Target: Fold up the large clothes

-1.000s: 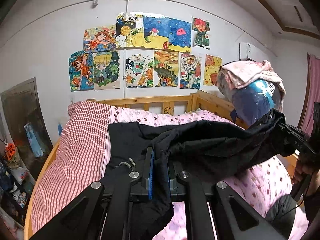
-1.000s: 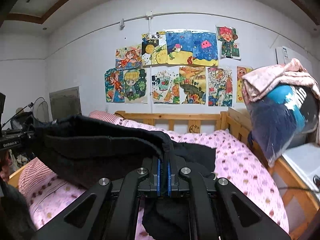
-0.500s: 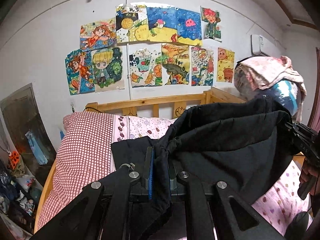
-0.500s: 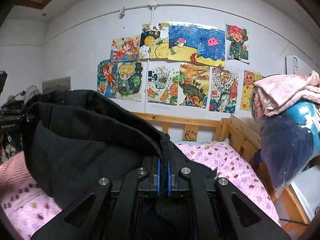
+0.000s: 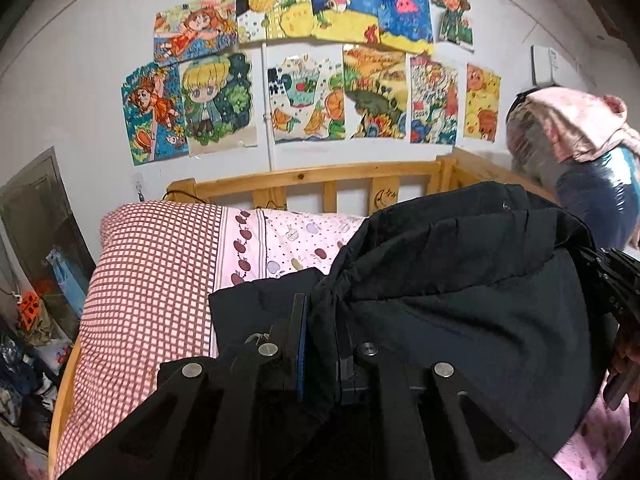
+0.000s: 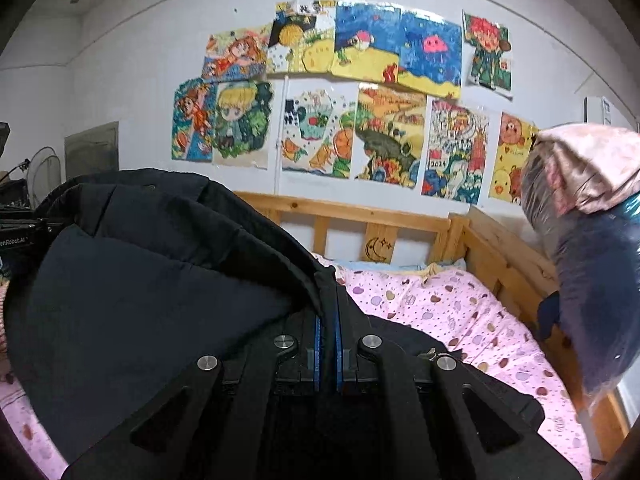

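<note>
A large black jacket (image 5: 460, 292) hangs stretched between both grippers above the bed. My left gripper (image 5: 320, 312) is shut on one bunched edge of it. The right gripper (image 5: 616, 292) shows at the right edge of the left wrist view, holding the other end. In the right wrist view my right gripper (image 6: 328, 312) is shut on a fold of the black jacket (image 6: 140, 280), which spreads to the left toward the left gripper (image 6: 16, 232). Part of the jacket still rests on the bed below.
Beneath lies a bed with a pink dotted sheet (image 6: 440, 312), a red checked pillow (image 5: 156, 280) and a wooden rail (image 5: 320, 176). A plastic bag of clothes (image 6: 592, 240) sits on the right rail. Drawings cover the wall (image 5: 304, 80). Clutter lies at left (image 5: 24, 336).
Both grippers have lifted the jacket and brought it forward toward the headboard, so it now fills more of each view and hides more of the pink sheet.
</note>
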A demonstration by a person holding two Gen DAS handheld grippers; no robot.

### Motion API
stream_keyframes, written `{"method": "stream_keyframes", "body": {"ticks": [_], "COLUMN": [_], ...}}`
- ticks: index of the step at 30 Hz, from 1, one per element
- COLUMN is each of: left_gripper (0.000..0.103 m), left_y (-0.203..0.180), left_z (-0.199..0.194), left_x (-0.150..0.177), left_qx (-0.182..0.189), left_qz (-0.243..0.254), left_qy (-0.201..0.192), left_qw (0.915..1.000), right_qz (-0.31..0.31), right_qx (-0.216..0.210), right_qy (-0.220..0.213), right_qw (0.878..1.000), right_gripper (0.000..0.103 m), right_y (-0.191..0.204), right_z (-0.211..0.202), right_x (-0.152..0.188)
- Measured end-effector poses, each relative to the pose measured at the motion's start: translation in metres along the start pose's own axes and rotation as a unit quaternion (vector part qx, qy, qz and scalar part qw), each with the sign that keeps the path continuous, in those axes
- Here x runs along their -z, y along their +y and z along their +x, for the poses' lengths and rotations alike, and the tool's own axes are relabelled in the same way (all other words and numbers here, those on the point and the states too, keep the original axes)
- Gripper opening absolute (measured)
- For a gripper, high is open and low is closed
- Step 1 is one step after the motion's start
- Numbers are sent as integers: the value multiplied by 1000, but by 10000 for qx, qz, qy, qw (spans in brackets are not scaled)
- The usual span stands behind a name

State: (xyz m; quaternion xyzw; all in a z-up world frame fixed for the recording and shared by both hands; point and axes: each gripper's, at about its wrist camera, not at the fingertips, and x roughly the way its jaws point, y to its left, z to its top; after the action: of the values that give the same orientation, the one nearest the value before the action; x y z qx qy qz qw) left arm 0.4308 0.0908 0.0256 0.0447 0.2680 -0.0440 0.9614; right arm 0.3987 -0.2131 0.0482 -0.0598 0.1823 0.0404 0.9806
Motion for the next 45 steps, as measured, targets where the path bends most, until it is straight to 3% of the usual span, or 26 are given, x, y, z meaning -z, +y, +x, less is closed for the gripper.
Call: {"method": "stream_keyframes", "body": {"ticks": [11,23,25,28,30,31,32,33,36,38,40,45], "left_gripper": [10,15,20,35,74,82,87,88,89,90,90,93], "left_y": [12,15,15,17,19,21,22,24,26,25,19,-2], "left_z": [77,91,88,80,69,64,57,51,36,23,7,-24], "left_x": [2,1,-1,-2,-4,-5,-5,-5,0,8,19,44], "left_qx": [-148,-182,-239,-331,-473,-560,-636,-661,-658,-594,-419,-137], "left_qz": [-236,-357,-389,-499,-595,-638,-687,-733,-879,-1002,-1078,-887], "left_qy": [431,567,617,621,495,412,317,256,308,301,239,134], "left_qw": [9987,9976,9971,9963,9959,9955,9951,9948,9935,9927,9930,9959], "right_qz": [-38,-7,-25,-45,-47,-21,20,66,96,146,226,82], "right_qx": [29,-58,-76,-113,-146,-201,-262,-335,-393,-515,-659,-867], "right_qy": [450,652,650,619,580,552,523,486,464,477,473,531], "right_qw": [9990,9979,9979,9980,9982,9983,9983,9982,9981,9974,9964,9948], "right_gripper": [5,7,8,10,20,32,37,44,45,55,73,79], "right_y": [9,12,11,10,8,6,5,2,-3,-7,-11,-15], "right_z": [84,103,101,95,88,84,79,74,60,49,35,-6], "right_x": [8,18,17,15,12,12,11,10,9,12,18,47]}}
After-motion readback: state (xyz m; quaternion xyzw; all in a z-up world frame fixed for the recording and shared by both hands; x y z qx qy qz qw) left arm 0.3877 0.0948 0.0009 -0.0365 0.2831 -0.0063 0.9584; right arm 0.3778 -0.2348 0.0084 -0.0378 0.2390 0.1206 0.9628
